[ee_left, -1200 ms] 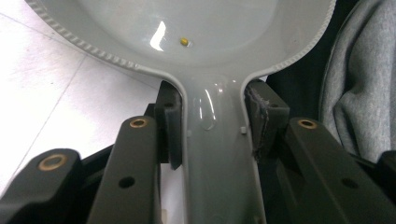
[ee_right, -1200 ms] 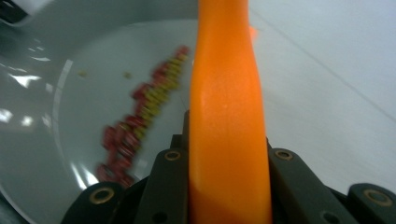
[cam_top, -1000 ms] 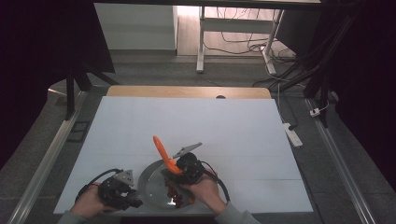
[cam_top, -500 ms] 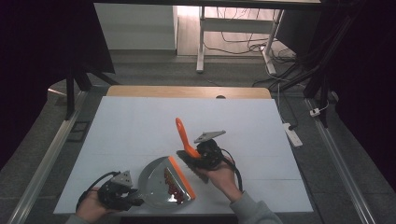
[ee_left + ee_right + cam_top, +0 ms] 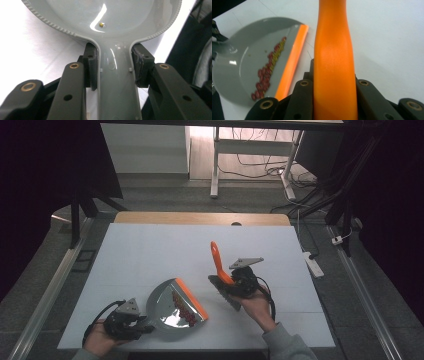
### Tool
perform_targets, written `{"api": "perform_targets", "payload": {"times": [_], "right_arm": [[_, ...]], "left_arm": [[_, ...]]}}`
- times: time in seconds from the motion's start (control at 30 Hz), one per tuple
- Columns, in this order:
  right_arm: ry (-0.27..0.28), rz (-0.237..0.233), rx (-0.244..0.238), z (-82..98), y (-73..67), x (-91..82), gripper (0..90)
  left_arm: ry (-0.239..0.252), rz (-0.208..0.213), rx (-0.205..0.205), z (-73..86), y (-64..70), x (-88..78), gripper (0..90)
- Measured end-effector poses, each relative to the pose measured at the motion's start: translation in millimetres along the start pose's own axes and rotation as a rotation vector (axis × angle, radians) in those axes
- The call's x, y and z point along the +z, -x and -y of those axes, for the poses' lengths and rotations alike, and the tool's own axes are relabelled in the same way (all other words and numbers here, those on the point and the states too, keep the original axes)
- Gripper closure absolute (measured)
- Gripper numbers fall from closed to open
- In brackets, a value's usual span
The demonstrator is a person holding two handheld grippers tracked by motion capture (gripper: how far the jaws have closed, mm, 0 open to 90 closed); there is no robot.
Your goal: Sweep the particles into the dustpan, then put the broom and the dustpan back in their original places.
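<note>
Dustpan (image 5: 167, 310): grey, glossy plastic, rounded pan with a ribbed rim and a straight orange rubber lip (image 5: 191, 299) along its flat front edge. It lies on the white table (image 5: 150, 255) near the front edge, left of centre. A narrow row of small red and yellowish beads (image 5: 182, 307) sits inside, just behind the lip.

Brush (image 5: 220, 270): smooth orange plastic handle, slightly waisted, with a dark bristle head at its lower end. It is to the right of the dustpan and apart from it, handle tilted up and away from the person.

Left gripper (image 5: 137, 327): jaws closed on the dustpan's grey handle (image 5: 117, 82), one black pad pressed on each side of the neck where it widens into the pan. The hand (image 5: 100, 340) rests at the table's front left.

Right gripper (image 5: 232, 282): jaws clamped on the orange brush handle (image 5: 334, 65), which fills the gap between them.

View notes: the left gripper view gives the pad contact on the handle neck, the moulded ribbing on the rim and one single yellowish bead (image 5: 101, 24) in the shiny pan; the high view is too coarse for these. The right gripper view resolves the beads (image 5: 268, 72) as separate red and olive pieces in a line along the lip (image 5: 292, 62). The high view gives the brush head and the spacing between brush and pan.
</note>
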State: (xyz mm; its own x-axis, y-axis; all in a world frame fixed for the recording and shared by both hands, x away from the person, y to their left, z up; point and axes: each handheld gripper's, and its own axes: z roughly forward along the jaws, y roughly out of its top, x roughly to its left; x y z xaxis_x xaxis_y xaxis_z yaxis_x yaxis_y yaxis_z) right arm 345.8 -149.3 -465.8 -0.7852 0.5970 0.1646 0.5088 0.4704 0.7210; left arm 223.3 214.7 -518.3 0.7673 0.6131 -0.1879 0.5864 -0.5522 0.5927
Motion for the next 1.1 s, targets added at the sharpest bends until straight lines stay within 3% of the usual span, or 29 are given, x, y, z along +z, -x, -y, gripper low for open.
{"api": "perform_targets", "payload": {"times": [0.3,0.53,0.8,1.1], "right_arm": [[0.016,0.045,-0.009,18.0,20.2,-18.7,77.4],[0.032,0.021,-0.016,29.7,36.9,-39.1,77.4],[0.03,-0.015,0.013,40.5,52.3,-57.1,77.3],[-0.006,-0.026,0.075,50.8,64.3,-64.1,77.2]], "left_arm": [[0.079,-0.069,-0.143,-1.0,-7.4,-8.0,61.8],[0.142,-0.139,-0.258,3.0,-15.3,-15.4,61.8],[0.164,-0.19,-0.312,4.0,-18.3,-17.5,61.8],[0.201,-0.24,-0.377,3.8,-16.4,-20.2,61.8]]}}
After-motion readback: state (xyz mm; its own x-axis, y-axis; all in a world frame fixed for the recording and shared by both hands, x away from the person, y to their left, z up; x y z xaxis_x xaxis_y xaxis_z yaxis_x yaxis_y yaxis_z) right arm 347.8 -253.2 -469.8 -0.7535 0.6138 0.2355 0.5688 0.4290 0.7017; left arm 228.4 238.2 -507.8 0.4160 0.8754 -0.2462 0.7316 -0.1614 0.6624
